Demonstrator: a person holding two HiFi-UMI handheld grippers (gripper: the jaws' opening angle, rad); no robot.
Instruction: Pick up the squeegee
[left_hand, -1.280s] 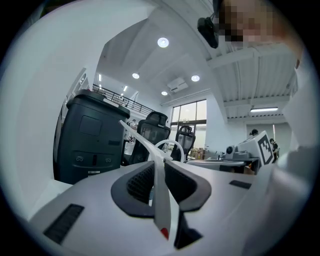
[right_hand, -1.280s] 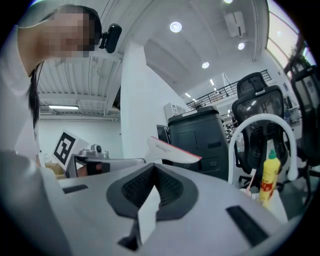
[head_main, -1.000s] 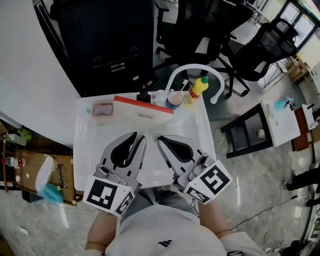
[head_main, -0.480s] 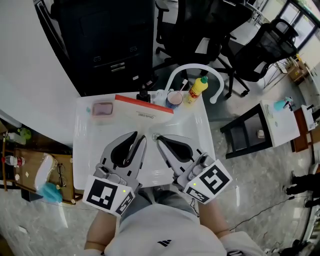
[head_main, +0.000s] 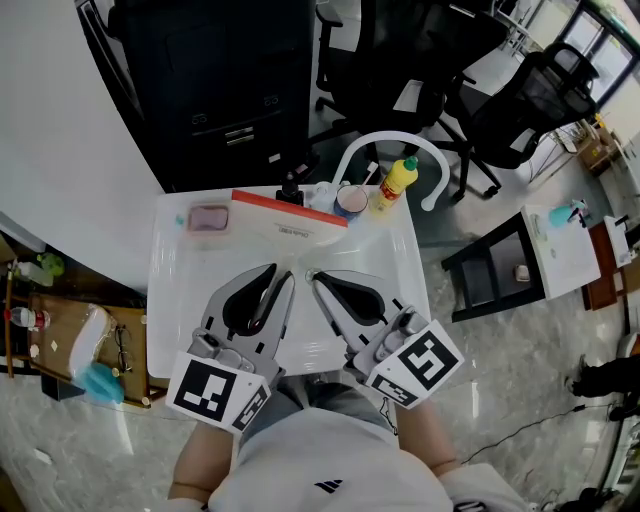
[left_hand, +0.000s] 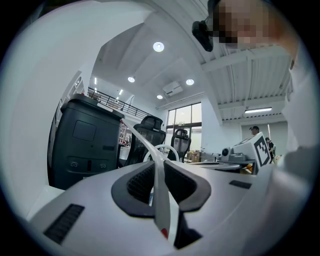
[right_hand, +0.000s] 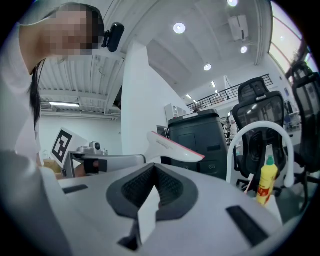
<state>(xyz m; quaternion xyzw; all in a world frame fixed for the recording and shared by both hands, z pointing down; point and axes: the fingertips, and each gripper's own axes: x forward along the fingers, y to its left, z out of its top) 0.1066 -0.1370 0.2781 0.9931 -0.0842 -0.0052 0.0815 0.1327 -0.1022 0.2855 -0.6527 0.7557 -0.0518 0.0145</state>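
Observation:
The squeegee (head_main: 290, 222), a long white blade with a red edge, lies along the back of the white sink basin (head_main: 170, 290). In the right gripper view the squeegee (right_hand: 175, 147) shows ahead, above the jaws. Both grippers hover level over the basin's near half, well short of it. My left gripper (head_main: 281, 276) has a thin slit between its pads, and the left gripper view (left_hand: 159, 162) shows nothing held there. My right gripper (head_main: 318, 278) has its tips together, empty, and looks the same in its own view (right_hand: 155, 167).
A white arched faucet (head_main: 390, 140), a yellow bottle (head_main: 397, 178), a cup (head_main: 349, 199) and a pink soap dish (head_main: 207, 218) stand along the basin's back rim. A black cabinet (head_main: 220, 90) and office chairs (head_main: 520, 100) are behind. A cluttered low table (head_main: 80, 350) sits left.

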